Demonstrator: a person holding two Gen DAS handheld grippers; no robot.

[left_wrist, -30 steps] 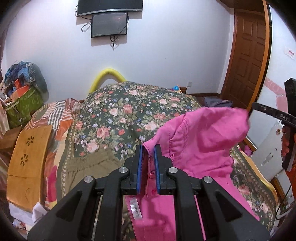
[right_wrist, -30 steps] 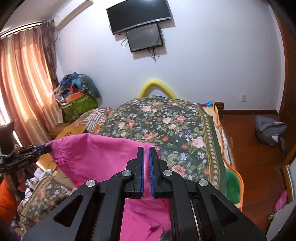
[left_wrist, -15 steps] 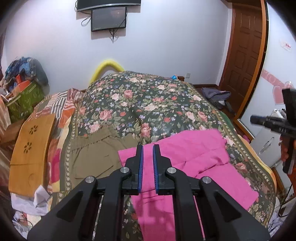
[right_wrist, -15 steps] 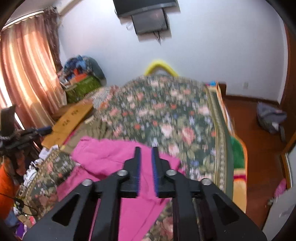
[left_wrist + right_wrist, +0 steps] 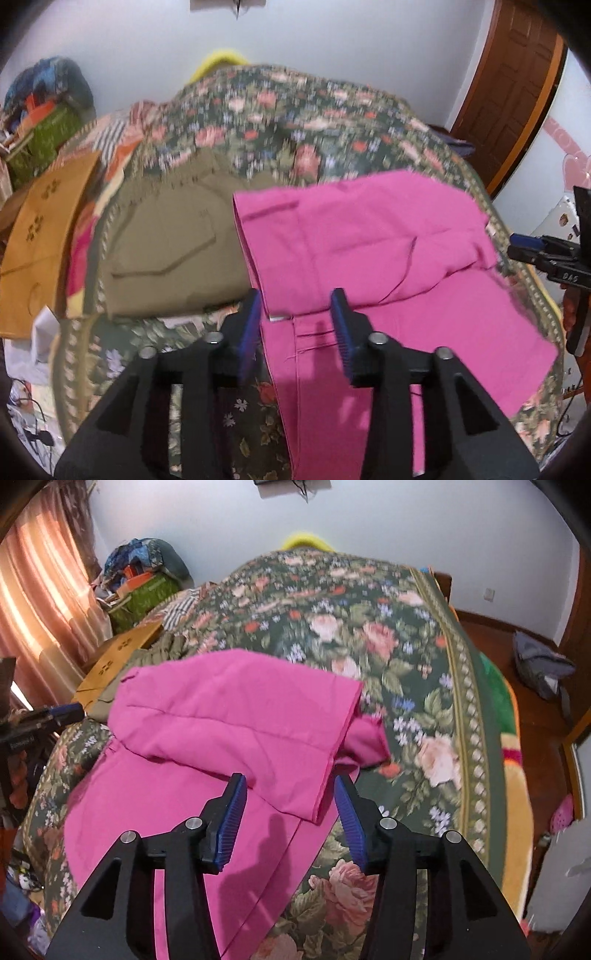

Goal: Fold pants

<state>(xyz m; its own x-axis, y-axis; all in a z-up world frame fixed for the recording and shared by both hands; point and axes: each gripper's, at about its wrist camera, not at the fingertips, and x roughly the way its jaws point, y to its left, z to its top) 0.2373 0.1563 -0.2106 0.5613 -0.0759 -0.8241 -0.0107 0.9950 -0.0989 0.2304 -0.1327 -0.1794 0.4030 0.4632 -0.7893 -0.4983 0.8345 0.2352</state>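
Note:
The pink pants [image 5: 369,254] lie on the floral bedspread [image 5: 295,110], the upper part folded back over the lower part. My left gripper [image 5: 297,317] is open and empty, hovering just above the left end of the fold. In the right wrist view the pants [image 5: 229,731] show the same fold, and my right gripper [image 5: 290,805] is open and empty just above the fold's right corner. Each gripper also shows at the edge of the other's view: the right [image 5: 532,245] and the left [image 5: 55,712].
Olive-green pants [image 5: 170,240] lie on the bed to the left of the pink ones. A wooden board [image 5: 37,229] leans at the bed's left side. A bag pile [image 5: 144,579], curtain [image 5: 40,602], wooden door [image 5: 513,85] and a grey bag on the floor [image 5: 543,668] surround the bed.
Both grippers carried the pants' waist end down and forward, laid it over the lower part, then opened and let go. The pants now rest folded on the bed.

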